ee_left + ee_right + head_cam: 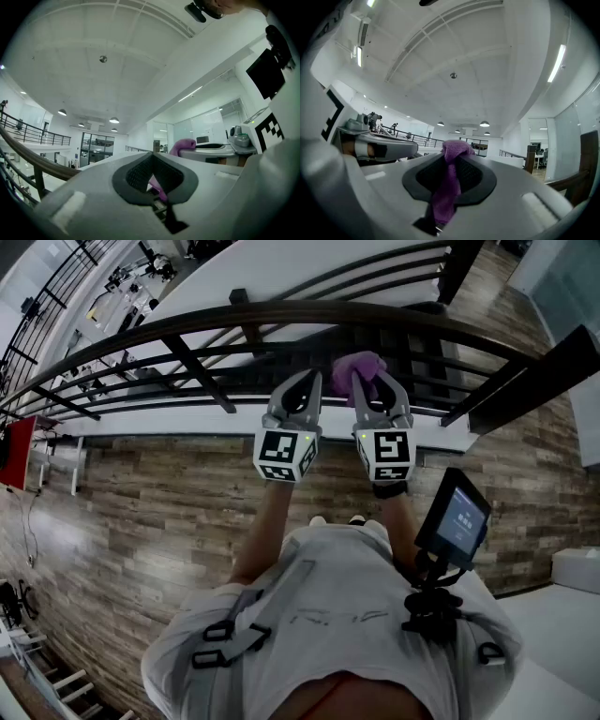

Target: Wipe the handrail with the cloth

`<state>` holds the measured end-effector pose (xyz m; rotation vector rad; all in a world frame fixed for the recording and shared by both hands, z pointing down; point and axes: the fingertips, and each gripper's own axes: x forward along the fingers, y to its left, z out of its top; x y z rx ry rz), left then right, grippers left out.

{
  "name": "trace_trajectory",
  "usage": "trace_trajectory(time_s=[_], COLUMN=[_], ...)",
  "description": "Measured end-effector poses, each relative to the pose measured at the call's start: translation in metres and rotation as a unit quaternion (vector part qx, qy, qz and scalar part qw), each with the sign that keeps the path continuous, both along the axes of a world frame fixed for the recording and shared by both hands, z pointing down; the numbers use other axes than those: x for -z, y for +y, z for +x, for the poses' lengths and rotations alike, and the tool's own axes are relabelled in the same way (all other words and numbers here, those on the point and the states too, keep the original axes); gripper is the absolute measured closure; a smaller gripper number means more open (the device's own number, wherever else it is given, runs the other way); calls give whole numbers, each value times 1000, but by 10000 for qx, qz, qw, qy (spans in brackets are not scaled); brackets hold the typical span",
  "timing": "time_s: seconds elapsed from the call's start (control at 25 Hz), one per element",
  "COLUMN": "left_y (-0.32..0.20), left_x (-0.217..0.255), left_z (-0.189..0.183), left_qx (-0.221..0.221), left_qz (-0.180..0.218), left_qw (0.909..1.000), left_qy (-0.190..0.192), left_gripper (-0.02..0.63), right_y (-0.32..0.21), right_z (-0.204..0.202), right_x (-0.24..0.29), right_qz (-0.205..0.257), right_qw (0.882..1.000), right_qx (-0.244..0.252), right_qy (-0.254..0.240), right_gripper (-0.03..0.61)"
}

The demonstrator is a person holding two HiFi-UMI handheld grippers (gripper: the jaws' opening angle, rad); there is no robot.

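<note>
Your head camera looked steeply down past your chest onto the handrail (309, 313) and the wood floor (141, 512) in front of it. Each gripper camera rode close behind its own jaws and faced upward, toward the ceiling (93, 61). All three views shared the purple cloth (356, 367).

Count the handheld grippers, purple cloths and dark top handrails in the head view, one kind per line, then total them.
grippers: 2, the left gripper and the right gripper
purple cloth: 1
handrail: 1
total: 4
</note>
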<state>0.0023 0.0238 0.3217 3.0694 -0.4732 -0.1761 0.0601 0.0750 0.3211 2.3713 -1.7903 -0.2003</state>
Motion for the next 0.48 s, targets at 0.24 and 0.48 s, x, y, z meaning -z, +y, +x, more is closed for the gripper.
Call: trace_trajectory(time_s=[0.24,0.48], left_y=[-9,-39], left_x=[-4,-6], left_z=[29,48], left_qx=[228,718], left_qz=[1,33], left_qw=[9997,9973], left_qy=[-34,-116], left_gripper=[614,614], right_y=[0,-29], right_z=[35,79], right_x=[-5,-2], right_qz=[-16,242], right_qw=[10000,9991], right_qx=[70,234], right_qy=[-5,-270], right_gripper=[515,515])
